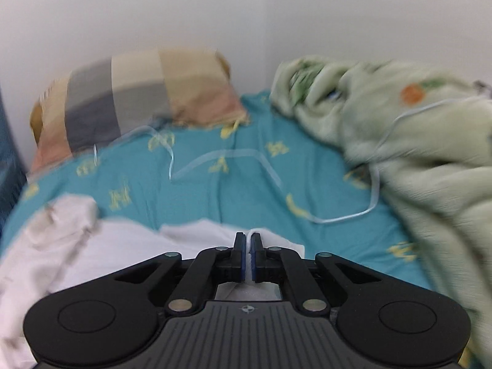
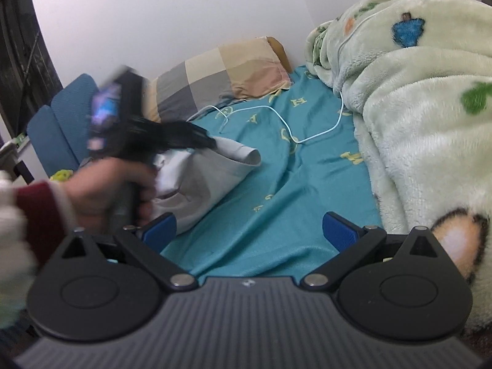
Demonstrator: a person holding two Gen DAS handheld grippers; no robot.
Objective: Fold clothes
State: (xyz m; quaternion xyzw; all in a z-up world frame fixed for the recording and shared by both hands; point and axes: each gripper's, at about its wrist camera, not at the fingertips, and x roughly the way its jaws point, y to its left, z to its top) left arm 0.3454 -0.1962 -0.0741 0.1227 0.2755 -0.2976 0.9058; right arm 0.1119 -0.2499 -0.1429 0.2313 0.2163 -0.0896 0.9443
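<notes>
Left wrist view shows my left gripper [image 1: 248,247] clamped on a fold of the pale grey-white cotton garment [image 1: 101,246], which lies on the teal patterned bedsheet [image 1: 215,184]. My right gripper [image 2: 249,230] hangs over the sheet, jaws wide apart and empty.
</notes>
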